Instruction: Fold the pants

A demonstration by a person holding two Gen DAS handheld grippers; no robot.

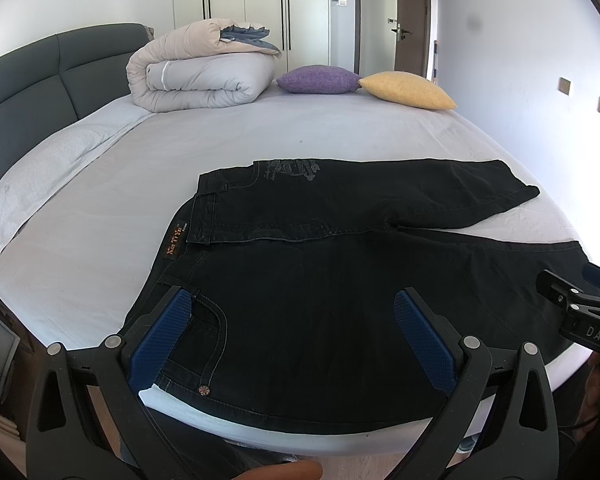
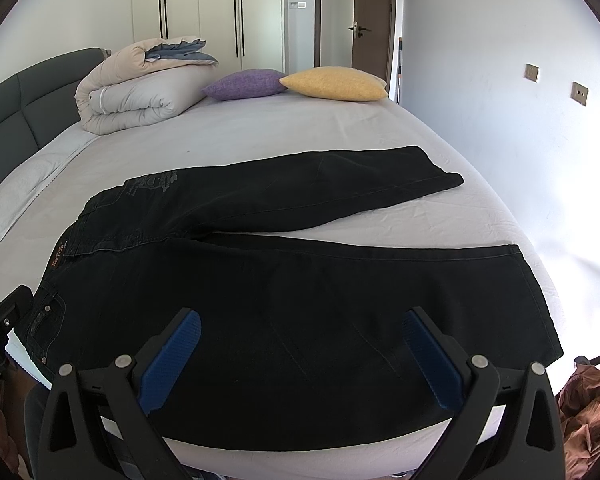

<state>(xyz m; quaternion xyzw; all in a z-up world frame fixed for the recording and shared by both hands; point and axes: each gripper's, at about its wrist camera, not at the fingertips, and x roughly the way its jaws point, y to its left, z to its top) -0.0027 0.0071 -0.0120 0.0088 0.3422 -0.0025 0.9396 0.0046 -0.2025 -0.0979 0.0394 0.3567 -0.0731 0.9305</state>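
White sheeting covers a wide bed [image 1: 148, 184] in a bright bedroom, and on its near half lies a pair of black pants [image 1: 320, 280], spread flat. The waistband, with a small orange label, sits toward the left; the two legs run off to the right and part into a narrow V, the far leg angling toward the middle of the bed and the near leg lying along the bed's front edge. Nothing has been folded yet, so the task appears to be at its very start. A sensible first fold would bring one leg over the other, which calls for pinching the near edge of the fabric at two spots, one by the waist and one by the hem, then lifting both together and carrying them across. Left gripper [image 1: 296, 332] hovers over the near hip and pocket area with its blue-padded jaws spread wide, holding nothing. Right gripper [image 2: 302, 356] hovers over the near leg, closer to the hem, with jaws equally wide and empty. Both point forward across the bed from its near edge, held low and roughly level; whether the pads touch the cloth cannot be told. Farther back rest a rolled duvet [image 1: 204, 68], a purple cushion [image 1: 318, 79] and a yellow cushion [image 1: 408, 90], well apart from the pants, with a grey headboard [image 1: 40, 92] at left.
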